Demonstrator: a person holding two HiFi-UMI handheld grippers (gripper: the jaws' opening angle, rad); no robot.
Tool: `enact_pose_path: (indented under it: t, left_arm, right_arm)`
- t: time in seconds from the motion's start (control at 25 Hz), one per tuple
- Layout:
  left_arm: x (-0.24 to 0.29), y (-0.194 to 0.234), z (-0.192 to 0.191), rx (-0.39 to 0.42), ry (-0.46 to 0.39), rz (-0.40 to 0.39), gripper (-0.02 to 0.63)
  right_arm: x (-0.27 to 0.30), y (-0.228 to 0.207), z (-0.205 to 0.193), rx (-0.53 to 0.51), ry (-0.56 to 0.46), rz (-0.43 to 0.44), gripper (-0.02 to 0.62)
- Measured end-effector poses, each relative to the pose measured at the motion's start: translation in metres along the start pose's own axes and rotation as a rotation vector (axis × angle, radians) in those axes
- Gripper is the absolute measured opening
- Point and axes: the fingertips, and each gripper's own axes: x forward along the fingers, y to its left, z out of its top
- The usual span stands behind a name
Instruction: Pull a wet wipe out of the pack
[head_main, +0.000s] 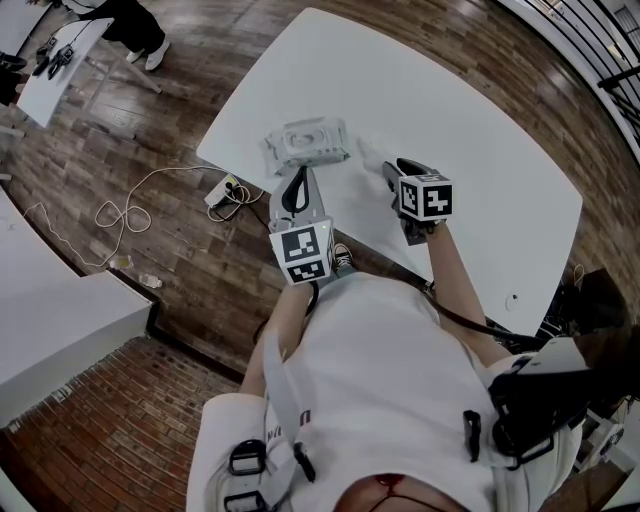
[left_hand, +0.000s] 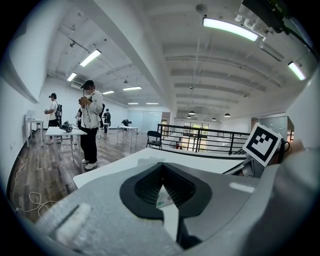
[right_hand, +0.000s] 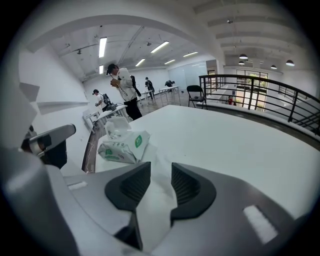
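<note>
The wet wipe pack (head_main: 308, 143) lies near the white table's (head_main: 480, 150) left edge, its top flap raised; in the right gripper view the pack (right_hand: 124, 147) shows white with green print. My left gripper (head_main: 297, 178) reaches the pack's near edge. In the left gripper view its jaws (left_hand: 161, 172) meet at the tips, with a bit of the pack (left_hand: 164, 199) between the pads. A white wipe (head_main: 370, 153) lies on the table right of the pack. My right gripper (head_main: 392, 170) hovers just above it, jaws (right_hand: 161, 182) open, the wipe (right_hand: 156, 210) loose between them.
A power strip with a cable (head_main: 222, 192) lies on the wooden floor left of the table. Other white tables (head_main: 60, 320) stand to the left. A person (left_hand: 90, 125) stands at a far table, and a black railing (right_hand: 260, 95) runs beyond the table's far side.
</note>
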Motion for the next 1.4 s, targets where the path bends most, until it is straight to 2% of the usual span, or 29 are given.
enact_pose_path:
  t: [0.2,0.36,0.56,0.64,1.08,1.4]
  left_arm:
    - [0.001,0.000,-0.001,-0.004,0.001,-0.002,0.002]
    - [0.001,0.002,0.002,-0.004,-0.006,0.005,0.002]
    - [0.001,0.005,0.007,-0.006,-0.018,0.010,0.002]
    - [0.000,0.006,0.009,-0.008,-0.021,0.012,0.002]
    - [-0.005,0.012,0.009,0.013,-0.027,0.029,0.002]
    - [-0.010,0.018,0.016,0.033,-0.044,0.042,0.002]
  right_arm:
    - [-0.017,0.012,0.042,-0.028,-0.109,0.006,0.126]
    - [-0.037,0.035,0.081,-0.081,-0.247,0.022,0.120]
    - [-0.048,0.057,0.091,-0.115,-0.357,-0.034,0.059]
    - [-0.049,0.065,0.089,-0.128,-0.381,-0.049,0.006]
    - [-0.061,0.086,0.091,-0.123,-0.477,-0.012,0.005]
    - [-0.061,0.099,0.093,-0.188,-0.494,0.006,0.004]
